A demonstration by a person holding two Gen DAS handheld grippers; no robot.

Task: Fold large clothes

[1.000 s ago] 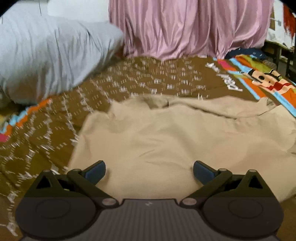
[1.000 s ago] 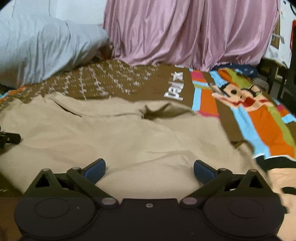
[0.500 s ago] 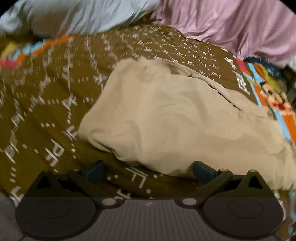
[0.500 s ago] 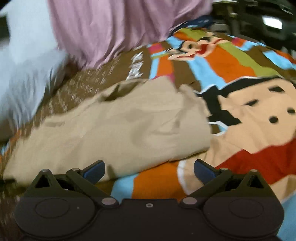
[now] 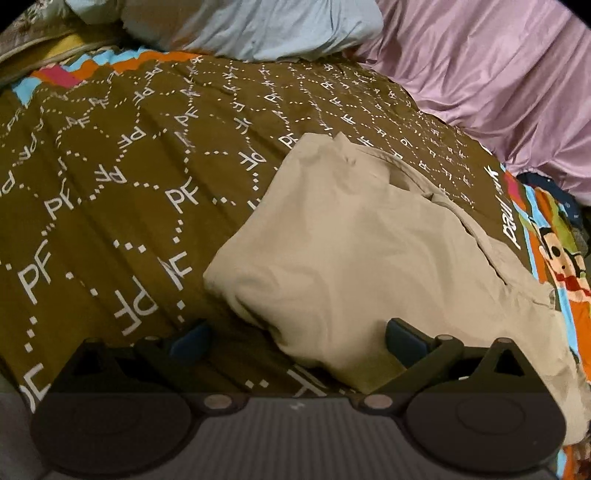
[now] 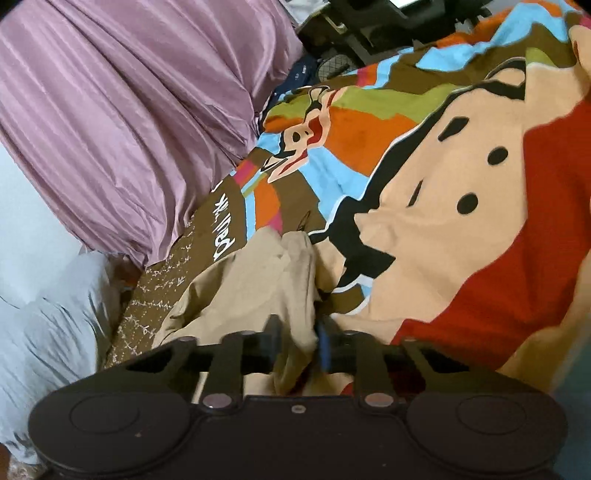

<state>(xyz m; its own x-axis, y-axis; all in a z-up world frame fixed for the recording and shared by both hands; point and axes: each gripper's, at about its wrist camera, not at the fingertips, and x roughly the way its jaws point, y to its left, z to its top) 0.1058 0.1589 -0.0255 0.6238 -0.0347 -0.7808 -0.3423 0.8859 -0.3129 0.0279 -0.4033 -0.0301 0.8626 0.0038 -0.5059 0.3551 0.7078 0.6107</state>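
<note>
A large beige garment (image 5: 369,251) lies partly folded on the bed's brown patterned cover (image 5: 110,166). My left gripper (image 5: 295,338) is open, its jaws wide apart around the garment's near left corner, low over the cover. In the right wrist view the same beige garment (image 6: 251,284) runs away to the left. My right gripper (image 6: 297,345) is shut on the garment's right edge, with bunched cloth between the fingers.
A grey-blue pillow (image 5: 258,26) lies at the head of the bed. A pink curtain (image 5: 498,74) hangs along the far side, also in the right wrist view (image 6: 129,110). The colourful cartoon part of the cover (image 6: 461,203) lies right of the garment. Dark furniture (image 6: 369,26) stands beyond.
My right gripper swung to the garment's right edge and closed on it. My left gripper moved to the garment's left corner and stays open.
</note>
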